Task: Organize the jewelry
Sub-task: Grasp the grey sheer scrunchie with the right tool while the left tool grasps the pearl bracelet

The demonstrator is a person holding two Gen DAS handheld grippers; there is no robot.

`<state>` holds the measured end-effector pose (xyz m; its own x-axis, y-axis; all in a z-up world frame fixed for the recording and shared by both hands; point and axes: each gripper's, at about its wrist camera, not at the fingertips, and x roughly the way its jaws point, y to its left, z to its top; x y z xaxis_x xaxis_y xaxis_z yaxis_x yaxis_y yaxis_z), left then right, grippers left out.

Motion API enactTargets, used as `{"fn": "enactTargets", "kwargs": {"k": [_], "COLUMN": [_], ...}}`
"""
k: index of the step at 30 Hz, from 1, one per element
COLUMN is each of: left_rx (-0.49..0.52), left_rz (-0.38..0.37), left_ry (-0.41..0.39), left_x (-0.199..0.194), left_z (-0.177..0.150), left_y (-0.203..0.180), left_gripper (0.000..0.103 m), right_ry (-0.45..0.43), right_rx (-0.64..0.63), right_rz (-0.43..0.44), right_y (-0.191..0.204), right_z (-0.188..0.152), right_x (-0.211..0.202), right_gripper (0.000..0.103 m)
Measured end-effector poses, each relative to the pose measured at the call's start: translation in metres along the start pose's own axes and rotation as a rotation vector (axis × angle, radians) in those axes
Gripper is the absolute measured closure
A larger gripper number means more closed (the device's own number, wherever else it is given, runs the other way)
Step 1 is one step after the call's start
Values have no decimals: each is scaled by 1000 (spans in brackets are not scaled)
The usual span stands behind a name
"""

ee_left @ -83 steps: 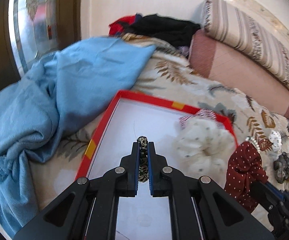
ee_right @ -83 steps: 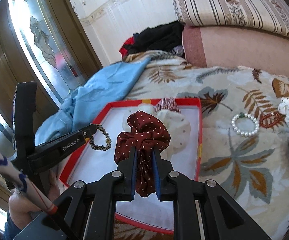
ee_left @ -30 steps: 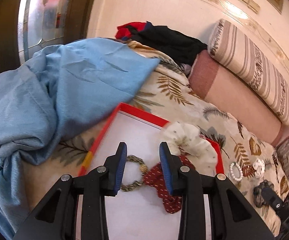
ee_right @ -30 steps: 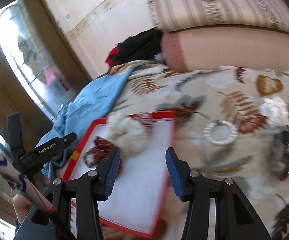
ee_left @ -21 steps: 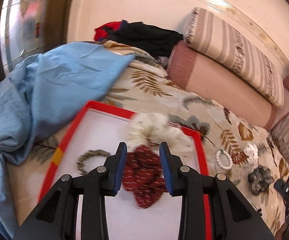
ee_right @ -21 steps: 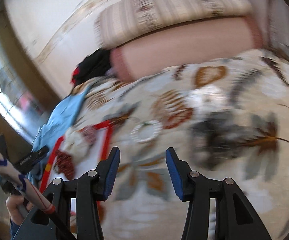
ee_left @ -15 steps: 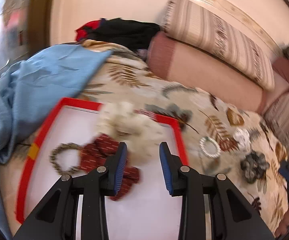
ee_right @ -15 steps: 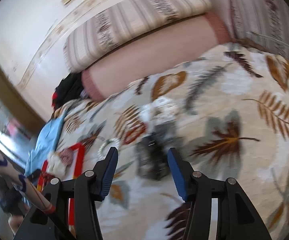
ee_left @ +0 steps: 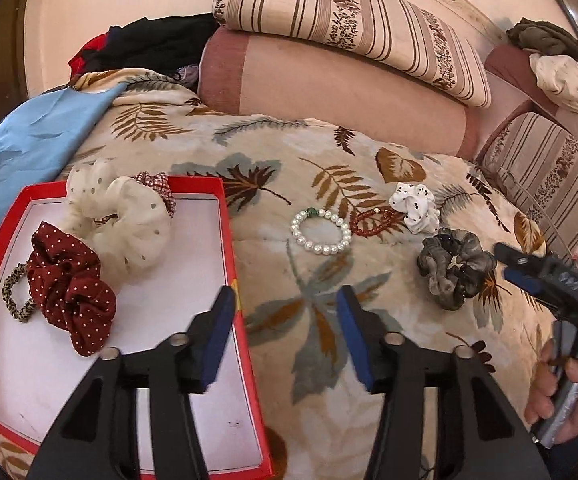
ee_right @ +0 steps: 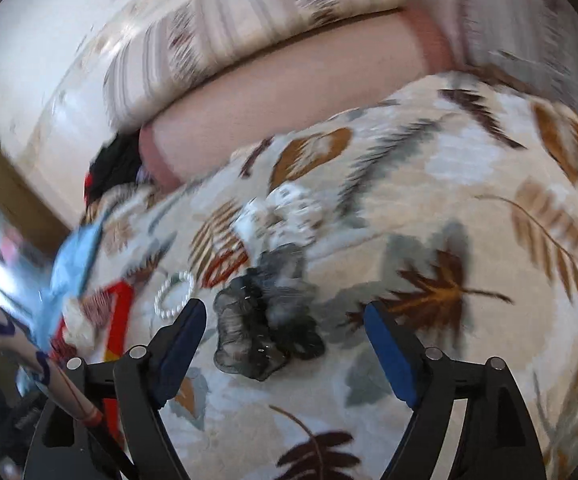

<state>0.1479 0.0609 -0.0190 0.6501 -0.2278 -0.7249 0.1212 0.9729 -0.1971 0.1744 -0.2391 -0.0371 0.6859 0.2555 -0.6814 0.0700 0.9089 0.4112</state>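
A red-rimmed box (ee_left: 229,240) lies on the bed at the left, holding a dark red dotted scrunchie (ee_left: 69,284), a cream scrunchie (ee_left: 125,224), a checked one (ee_left: 161,188) and a leopard hair tie (ee_left: 11,296). On the leaf-print blanket lie a pearl bracelet (ee_left: 321,232), a red bead bracelet (ee_left: 371,222), a white scrunchie (ee_left: 415,208) and a grey scrunchie (ee_left: 453,268). My left gripper (ee_left: 285,300) hovers by the box's right rim, jaws opening, nothing between them. My right gripper (ee_right: 285,320) is opening just before the grey scrunchie (ee_right: 265,320), pads clear of it.
A blue cloth (ee_left: 17,152) lies left of the box. A pink bolster (ee_left: 329,84) and striped cushions (ee_left: 349,20) line the back and right. A person's hand (ee_left: 561,396) holds the right gripper's handle at the right edge.
Both grippers let go of a hair tie and the red scrunchie in the box, then swung right over the blanket. Both sets of jaws have spread wider; the right now faces the grey scrunchie.
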Motion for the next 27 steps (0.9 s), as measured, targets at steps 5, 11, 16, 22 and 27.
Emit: {"fn": "enactTargets", "kwargs": {"k": [5, 11, 16, 22, 27], "left_rx": [-13, -26, -33, -98, -83], "left_rz": [24, 35, 17, 61, 115], "left_ry": [1, 53, 122, 261, 287], "left_x": [2, 17, 49, 114, 137], "left_z": [5, 15, 43, 68, 71], "left_y": [-1, -10, -27, -27, -35], "left_gripper": [42, 37, 27, 27, 27], "right_ry": [88, 81, 8, -51, -47], "right_rx": [-200, -287, -120, -17, 46], "right_rz": [-54, -161, -69, 22, 70], "right_y": [41, 38, 7, -10, -20], "right_z": [-8, -14, 5, 17, 23], "right_x": [44, 54, 21, 0, 2], "right_gripper": [17, 89, 90, 90, 89]}}
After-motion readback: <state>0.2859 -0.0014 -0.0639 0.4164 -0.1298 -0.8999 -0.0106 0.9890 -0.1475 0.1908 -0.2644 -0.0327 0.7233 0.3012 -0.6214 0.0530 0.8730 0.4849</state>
